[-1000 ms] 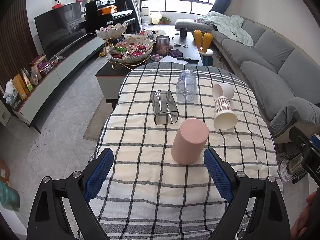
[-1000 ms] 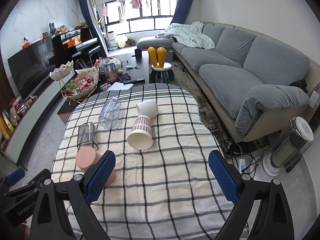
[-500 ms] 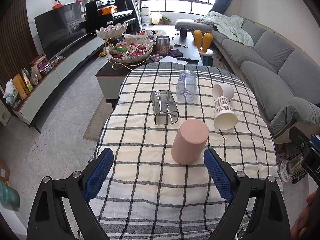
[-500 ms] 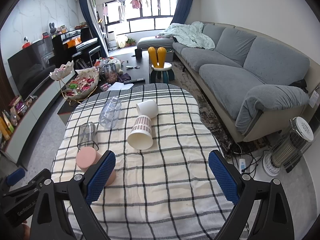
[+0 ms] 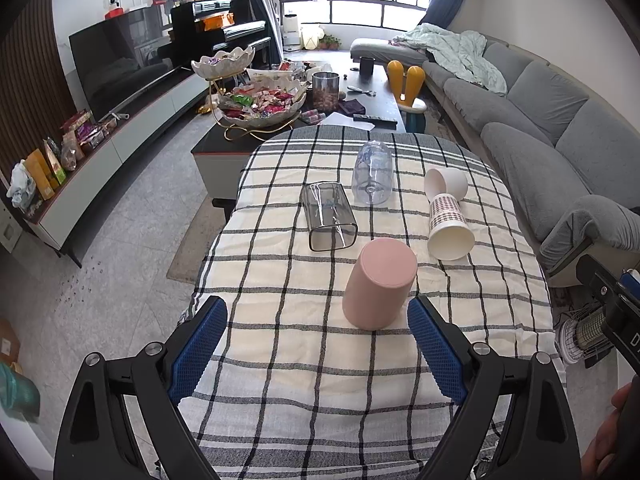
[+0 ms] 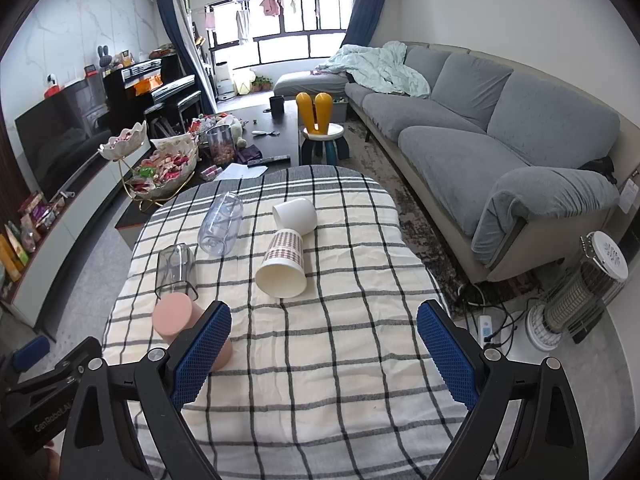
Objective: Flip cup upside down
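1. I hold the left gripper wide open and empty at the checked tablecloth's near edge; the right gripper likewise.
2. The smooth pink cylindrical cup stands base-up near that edge: probably light, rigid, slippery, best gripped mid-wall.
3. Clear square tumbler, clear bottle, patterned paper cup and white cup lie sideways, apparently empty.
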Demonstrator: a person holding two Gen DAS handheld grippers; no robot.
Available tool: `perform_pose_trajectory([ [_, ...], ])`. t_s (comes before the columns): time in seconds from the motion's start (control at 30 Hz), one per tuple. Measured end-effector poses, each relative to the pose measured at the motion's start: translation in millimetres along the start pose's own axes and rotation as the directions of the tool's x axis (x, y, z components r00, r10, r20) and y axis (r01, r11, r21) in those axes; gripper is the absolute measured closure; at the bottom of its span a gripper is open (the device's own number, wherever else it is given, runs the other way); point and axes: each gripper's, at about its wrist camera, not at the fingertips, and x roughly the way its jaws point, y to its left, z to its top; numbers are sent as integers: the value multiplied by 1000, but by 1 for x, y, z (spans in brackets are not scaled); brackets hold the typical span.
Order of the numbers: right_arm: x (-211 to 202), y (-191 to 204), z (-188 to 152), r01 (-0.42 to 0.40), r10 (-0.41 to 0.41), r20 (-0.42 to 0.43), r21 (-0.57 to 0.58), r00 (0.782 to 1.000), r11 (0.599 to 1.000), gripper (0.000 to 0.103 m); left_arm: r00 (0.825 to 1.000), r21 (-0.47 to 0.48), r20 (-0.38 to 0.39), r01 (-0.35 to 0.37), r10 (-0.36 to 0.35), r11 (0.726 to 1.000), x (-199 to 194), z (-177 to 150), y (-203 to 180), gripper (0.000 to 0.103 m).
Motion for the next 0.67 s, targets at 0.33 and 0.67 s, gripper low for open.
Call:
perform_pose_trajectory([
  [0.33,0,0,0,0,0,2,0,1000,1000,9,1000,-2,3,-12,12,1000,0,1,0,10],
  [0.67,1,-1,1,-2,2,-3,2,1000,1000,9,1000,-2,-1,-11,11,1000,-2,4,4,9],
])
